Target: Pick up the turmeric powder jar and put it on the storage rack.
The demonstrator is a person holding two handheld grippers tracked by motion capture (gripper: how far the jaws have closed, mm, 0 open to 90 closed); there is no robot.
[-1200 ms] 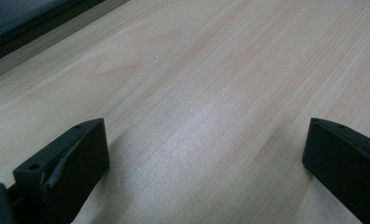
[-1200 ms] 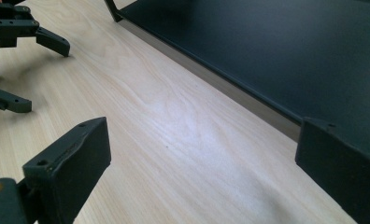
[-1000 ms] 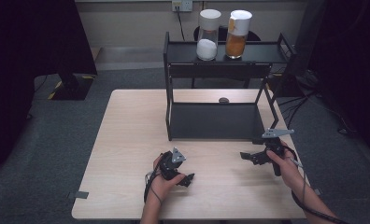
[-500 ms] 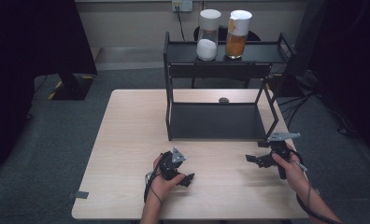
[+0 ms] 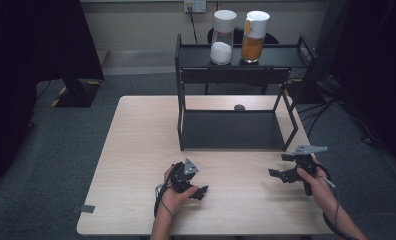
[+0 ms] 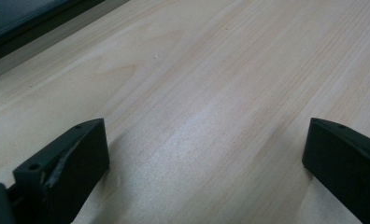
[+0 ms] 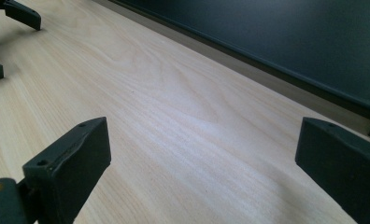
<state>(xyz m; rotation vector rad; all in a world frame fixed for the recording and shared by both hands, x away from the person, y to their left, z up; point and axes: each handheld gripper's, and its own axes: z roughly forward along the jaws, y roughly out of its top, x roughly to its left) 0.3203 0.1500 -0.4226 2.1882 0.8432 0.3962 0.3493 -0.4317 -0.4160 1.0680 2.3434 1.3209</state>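
Near edge: the left claw (image 5: 200,191) rests low on the surface (image 5: 136,150), jaws spread wide and holding nothing; the left gripper view shows bare wood between them. The right claw (image 5: 278,174) sits at the near right, just in front of the rack (image 5: 181,120), jaws likewise spread and empty, pointing left across the surface.

Progress, as a judgement: both claws are unloaded and well apart from the jars, so either no transfer has begun or the placing is finished and the claws are at rest. The pictures do not settle which.

Middle: the rack's lower shelf (image 5: 231,130) is bare. A small dark object (image 5: 239,106) lies on the surface behind the rack; its nature cannot be told.

Far: two jars stand upright, side by side, on the rack's top shelf (image 5: 281,55). The left jar (image 5: 222,40) has a white lid and holds a white substance, roughly one-third full. The right jar (image 5: 254,37) has a white lid and holds an orange substance, roughly half full.
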